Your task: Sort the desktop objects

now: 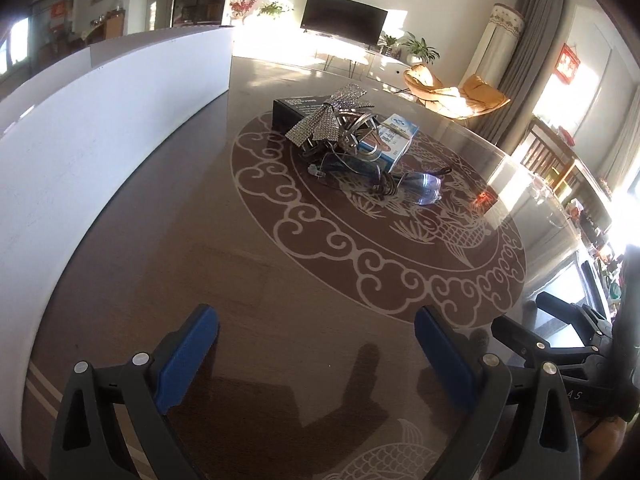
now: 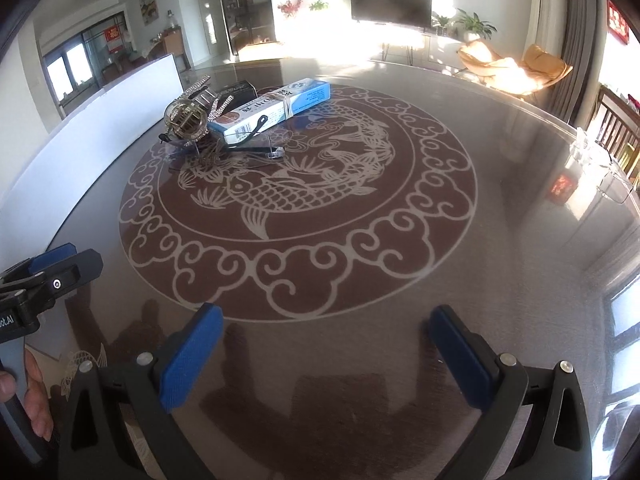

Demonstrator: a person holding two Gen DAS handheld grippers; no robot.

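Both tools open, empty, above bench.
We see left tool (image 1: 316,344) and right tool (image 2: 326,346) well short of the blue box (image 2: 276,106).

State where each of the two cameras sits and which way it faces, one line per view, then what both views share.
Left wrist: sits on the left gripper, looking forward and down over the table toward the pile with the rhinestone bow; its open blue-padded fingers show, and the right gripper at the right edge.
Right wrist: sits on the right gripper, aimed at the carp pattern; its open fingers show, plus the left gripper and a hand at the left edge.
Shared: blue box, bow, white board, television.
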